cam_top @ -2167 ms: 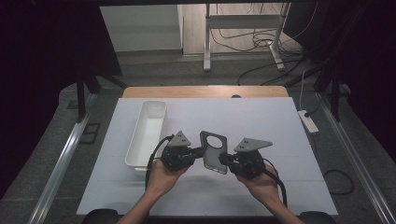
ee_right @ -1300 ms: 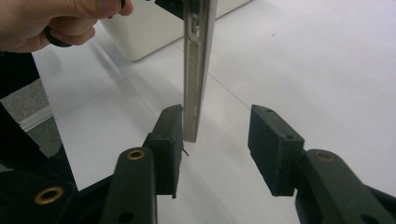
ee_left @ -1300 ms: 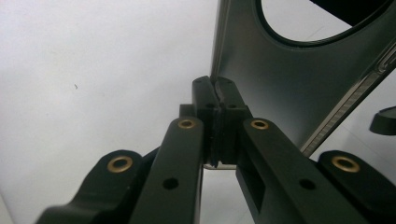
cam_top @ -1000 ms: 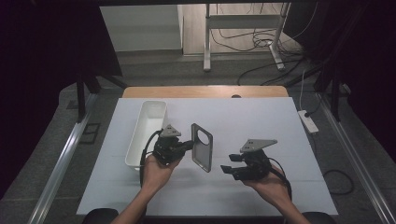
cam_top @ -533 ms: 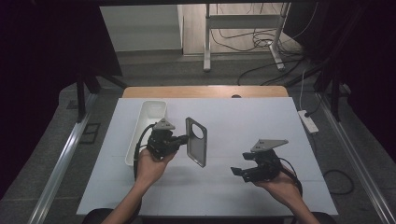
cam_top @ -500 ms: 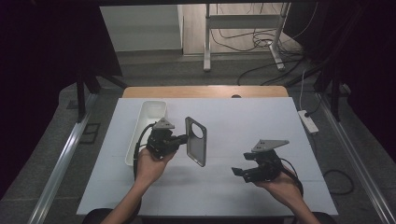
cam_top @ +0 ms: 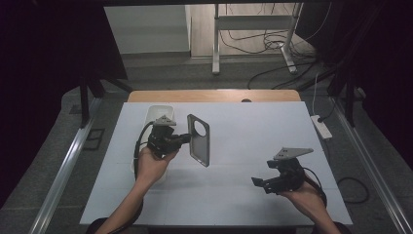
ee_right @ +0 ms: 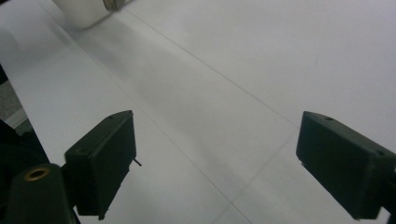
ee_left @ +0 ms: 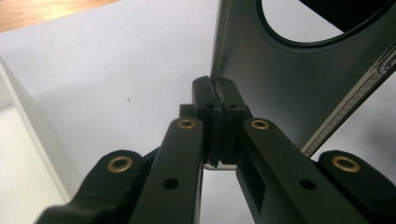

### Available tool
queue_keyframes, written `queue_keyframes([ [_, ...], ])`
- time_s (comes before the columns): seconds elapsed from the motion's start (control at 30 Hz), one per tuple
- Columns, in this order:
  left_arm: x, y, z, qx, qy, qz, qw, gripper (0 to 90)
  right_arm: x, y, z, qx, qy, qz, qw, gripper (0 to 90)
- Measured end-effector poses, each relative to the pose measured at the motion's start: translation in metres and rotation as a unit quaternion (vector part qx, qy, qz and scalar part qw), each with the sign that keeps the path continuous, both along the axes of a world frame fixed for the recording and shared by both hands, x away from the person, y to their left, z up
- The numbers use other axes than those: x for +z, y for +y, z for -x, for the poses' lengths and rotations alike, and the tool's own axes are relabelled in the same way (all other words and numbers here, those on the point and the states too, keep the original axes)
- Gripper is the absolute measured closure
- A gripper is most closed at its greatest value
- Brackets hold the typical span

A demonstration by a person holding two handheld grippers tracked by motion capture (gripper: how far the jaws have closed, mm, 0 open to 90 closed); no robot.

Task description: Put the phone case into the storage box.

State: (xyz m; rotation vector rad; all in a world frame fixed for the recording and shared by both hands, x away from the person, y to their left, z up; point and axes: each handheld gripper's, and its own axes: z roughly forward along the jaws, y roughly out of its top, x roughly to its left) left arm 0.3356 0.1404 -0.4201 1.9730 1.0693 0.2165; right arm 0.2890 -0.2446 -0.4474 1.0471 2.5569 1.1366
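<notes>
Phone case (cam_top: 198,140) pinched by one thin edge in the left tool (cam_top: 181,140), held upright above the table (cam_top: 243,117), just right of the white tray (cam_top: 155,111).

Clamped tight on the case rim alone, as seen in the left tool view (ee_left: 215,100); likely to twist or slip out under its own weight if swung fast, and could clip the tray wall when lowered toward it. Right tool (cam_top: 258,182) empty, jaws just opened wide over bare table near the front right, well apart from the case. Plenty of open surface through the middle and far right; tray crowding the left side; front edge near the right hand (cam_top: 304,195), so little room to pull back there.
</notes>
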Motion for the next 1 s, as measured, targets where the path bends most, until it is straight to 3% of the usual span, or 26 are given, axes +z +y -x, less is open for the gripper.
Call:
queue_keyframes([
  [0.5, 0.015, 0.013, -0.011, 0.013, 0.002, -0.012, 0.9998, 88.8, -0.007, -0.021, 0.008, -0.028, -0.013, 0.027, 0.9992, 0.7],
  [1.0, 0.034, 0.039, -0.021, 0.046, 0.001, -0.011, 0.9989, 88.8, -0.004, -0.041, 0.015, -0.058, -0.025, 0.017, 0.9978, 0.0],
])
